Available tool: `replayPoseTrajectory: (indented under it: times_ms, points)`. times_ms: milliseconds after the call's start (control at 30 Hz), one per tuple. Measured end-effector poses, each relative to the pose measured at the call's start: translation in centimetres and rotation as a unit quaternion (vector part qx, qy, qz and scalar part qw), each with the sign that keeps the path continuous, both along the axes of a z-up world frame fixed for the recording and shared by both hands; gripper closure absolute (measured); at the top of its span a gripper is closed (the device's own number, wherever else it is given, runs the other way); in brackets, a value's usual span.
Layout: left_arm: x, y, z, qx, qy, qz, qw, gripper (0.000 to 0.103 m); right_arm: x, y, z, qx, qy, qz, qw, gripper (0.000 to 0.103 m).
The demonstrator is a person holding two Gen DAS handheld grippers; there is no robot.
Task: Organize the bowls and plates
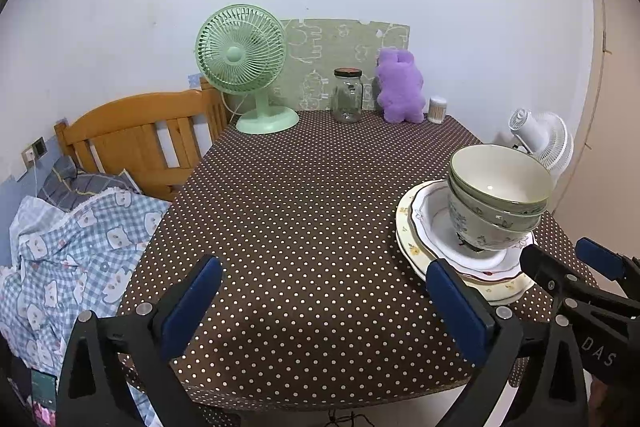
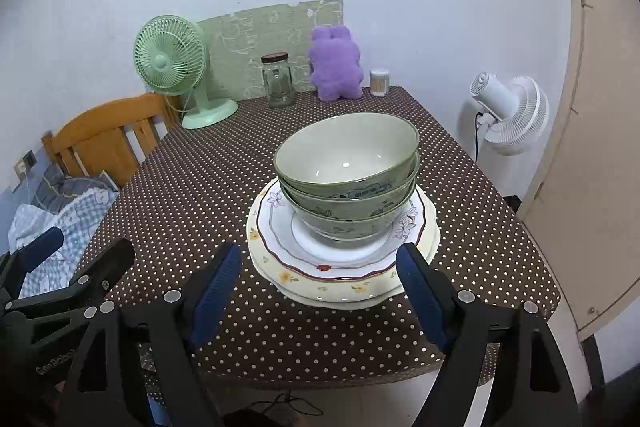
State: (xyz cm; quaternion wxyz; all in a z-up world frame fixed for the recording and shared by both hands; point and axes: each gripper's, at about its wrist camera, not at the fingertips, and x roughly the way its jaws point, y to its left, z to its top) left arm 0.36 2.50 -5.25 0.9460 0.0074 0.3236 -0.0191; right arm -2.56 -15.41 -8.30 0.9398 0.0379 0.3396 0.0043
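Three green bowls (image 2: 347,163) are nested in a stack that leans a little. The stack stands on a stack of floral plates (image 2: 340,273) on the brown dotted table (image 2: 200,187). My right gripper (image 2: 320,287) is open and empty, just in front of the plates' near rim. My left gripper (image 1: 324,299) is open and empty over the table's near part, left of the dishes. In the left wrist view the bowls (image 1: 500,187) and plates (image 1: 416,247) sit at the right, and the right gripper (image 1: 568,267) shows beside them.
At the table's far edge stand a green fan (image 2: 172,67), a glass jar (image 2: 278,81), a purple plush toy (image 2: 336,65) and a small swab box (image 2: 379,82). A white fan (image 2: 512,115) stands off the right side. A wooden bed and bedding (image 1: 80,227) lie left.
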Motion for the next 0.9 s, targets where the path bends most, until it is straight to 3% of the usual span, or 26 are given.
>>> replayPoseTrajectory:
  times_ms: [900]
  points:
    - [0.29,0.49,0.00,-0.012,0.012,0.015,0.9997,0.000,0.86,0.01,-0.19,-0.002,0.009,0.007,1.000,0.016]
